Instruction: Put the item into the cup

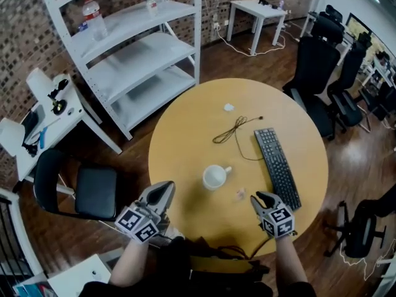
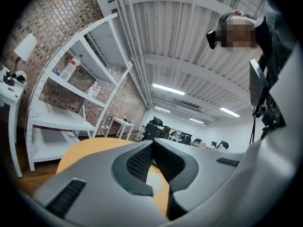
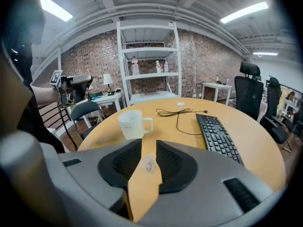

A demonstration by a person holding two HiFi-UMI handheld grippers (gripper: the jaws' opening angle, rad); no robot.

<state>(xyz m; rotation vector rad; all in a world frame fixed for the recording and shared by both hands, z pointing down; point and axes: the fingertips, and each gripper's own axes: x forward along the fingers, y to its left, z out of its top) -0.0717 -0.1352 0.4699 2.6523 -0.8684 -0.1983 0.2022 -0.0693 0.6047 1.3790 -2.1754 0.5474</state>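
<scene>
1. Gripper state. The right gripper [image 3: 149, 143] had its jaws apart by a narrow gap, with nothing clamped. The left gripper [image 2: 152, 143] had its jaws together at the tips and nothing between them.

2. Item location. The item [image 3: 149, 165], a small pale, see-through piece, lay on the table [image 1: 185, 135], not yet in the cup [image 1: 215, 177]. In the head view the item [image 1: 240, 194] sat near the cup's handle side, between the cup and the right gripper [image 1: 263, 198]. The keyboard [image 1: 277, 166] lay apart to the right.

3. Governing relation. In the right gripper view the item lined up with the jaw gap, just ahead of the tips and below them on the table. The cup [image 3: 131, 124] stood upright beyond it, slightly left of that line. The item was too small for me to read a long axis.

4. Arm selection. The right gripper was clearly nearer. The left gripper [image 1: 164, 189] hung at the table's near-left edge, aimed upward and away from the item.

5. Assessment. I judged the step to be the approach to the pick: the right gripper would need to go forward and down, straddling the item. The narrow gap left little margin, so a nudge could slide the piece.
</scene>
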